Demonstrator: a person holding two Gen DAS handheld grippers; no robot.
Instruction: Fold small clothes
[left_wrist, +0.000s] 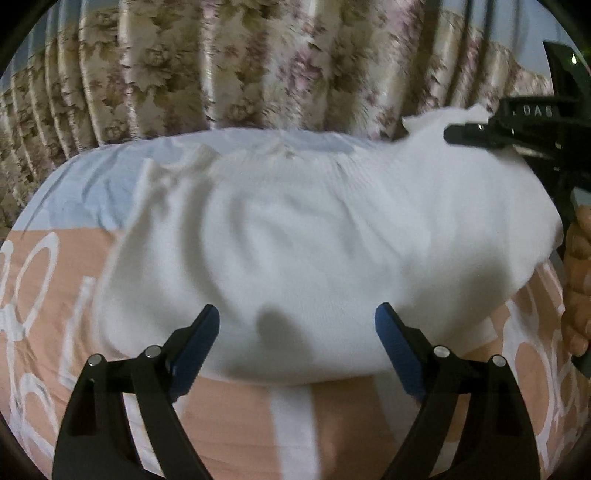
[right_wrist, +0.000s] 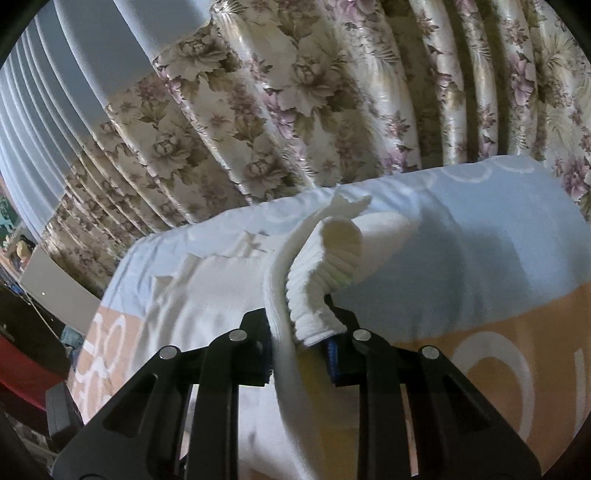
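A white knit garment (left_wrist: 314, 240) lies spread on the bed, with a ribbed hem. My left gripper (left_wrist: 297, 328) is open, its blue-padded fingers just above the garment's near edge, holding nothing. My right gripper (right_wrist: 301, 350) is shut on the garment's ribbed edge (right_wrist: 321, 284) and lifts that corner off the bed. In the left wrist view the right gripper (left_wrist: 476, 131) shows at the far right, pinching the raised white corner (left_wrist: 443, 118).
The bed sheet (left_wrist: 240, 417) is peach with white shapes near me and pale blue (left_wrist: 92, 177) farther back. A floral curtain (left_wrist: 258, 66) hangs behind the bed. Dark furniture (right_wrist: 29, 332) stands at the left in the right wrist view.
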